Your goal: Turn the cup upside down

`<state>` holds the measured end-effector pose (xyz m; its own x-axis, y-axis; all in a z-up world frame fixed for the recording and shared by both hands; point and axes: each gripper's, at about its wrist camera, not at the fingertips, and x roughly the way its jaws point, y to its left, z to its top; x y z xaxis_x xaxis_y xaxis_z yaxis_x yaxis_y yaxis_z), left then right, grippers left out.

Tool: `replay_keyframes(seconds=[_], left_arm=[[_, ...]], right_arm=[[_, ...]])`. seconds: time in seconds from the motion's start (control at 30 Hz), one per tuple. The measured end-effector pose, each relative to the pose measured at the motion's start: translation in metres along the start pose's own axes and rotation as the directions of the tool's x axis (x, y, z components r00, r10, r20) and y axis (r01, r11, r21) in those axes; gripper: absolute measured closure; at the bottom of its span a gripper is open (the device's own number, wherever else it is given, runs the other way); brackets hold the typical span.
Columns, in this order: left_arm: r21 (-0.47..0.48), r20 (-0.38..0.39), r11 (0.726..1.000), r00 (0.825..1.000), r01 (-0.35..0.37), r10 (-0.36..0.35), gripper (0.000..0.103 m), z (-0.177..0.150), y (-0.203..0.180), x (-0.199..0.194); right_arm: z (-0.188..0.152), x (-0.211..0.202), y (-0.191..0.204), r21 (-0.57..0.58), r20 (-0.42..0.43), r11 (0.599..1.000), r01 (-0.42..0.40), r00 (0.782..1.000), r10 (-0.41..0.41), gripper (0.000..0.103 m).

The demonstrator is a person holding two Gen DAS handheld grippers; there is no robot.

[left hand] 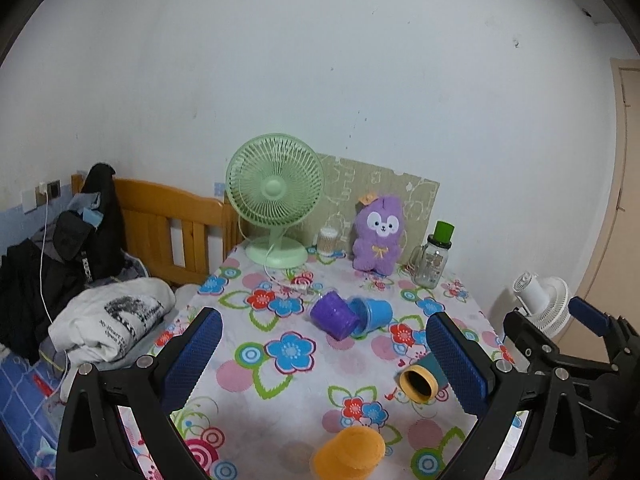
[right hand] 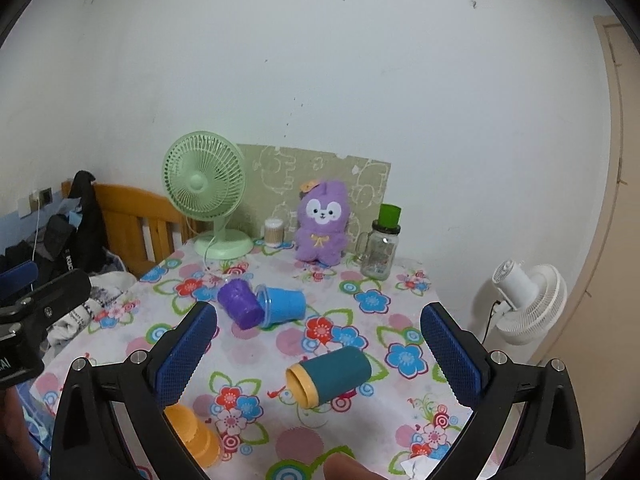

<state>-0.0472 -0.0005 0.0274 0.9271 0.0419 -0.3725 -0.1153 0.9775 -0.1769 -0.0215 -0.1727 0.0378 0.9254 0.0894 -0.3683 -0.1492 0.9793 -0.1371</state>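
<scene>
A bench (right hand: 256, 344) draped in a white cloth printed with bright flowers stands against a plain white wall. Along its back edge sit a green desk fan (right hand: 204, 192), a small jar of cotton swabs (right hand: 274, 232), a purple plush toy (right hand: 322, 222) leaning on a patterned board (right hand: 360, 176), and a glass jar with a green lid (right hand: 380, 246). To the left a wooden bed frame (left hand: 172, 224) carries heaped clothes (left hand: 60, 252) and a folded white garment (left hand: 114, 320). A white floor fan (right hand: 528, 302) stands at the right, near a beige door (right hand: 616, 160).

Four cups lie on the cloth. The teal cup (right hand: 330, 376) with a yellow rim lies on its side, mouth turned toward the cameras. The right gripper (right hand: 316, 360) hangs above the near edge with its blue pads spread wide and nothing between them; the teal cup shows in the gap between the two fingers, nearer the middle than either pad, and I cannot tell how high above it the fingers are. The left gripper (left hand: 324, 364) is likewise spread wide and empty, with the teal cup just inside its right finger in that view. Farther back a purple cup (right hand: 240, 304) and a blue cup (right hand: 282, 306) lie tipped, touching each other. An orange cup (left hand: 348, 454) sits at the near edge, rim down.
</scene>
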Motion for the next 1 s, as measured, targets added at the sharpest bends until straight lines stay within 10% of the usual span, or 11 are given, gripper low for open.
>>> replay_keyframes(seconds=[1.0], left_arm=[[0.059,0.067,0.997,0.997,-0.052,0.048,0.000,0.0013,-0.0071,0.0040]], right_arm=[[0.0058,-0.0023,0.0056,-0.010,0.037,1.000,-0.001,0.999,0.002,0.000]])
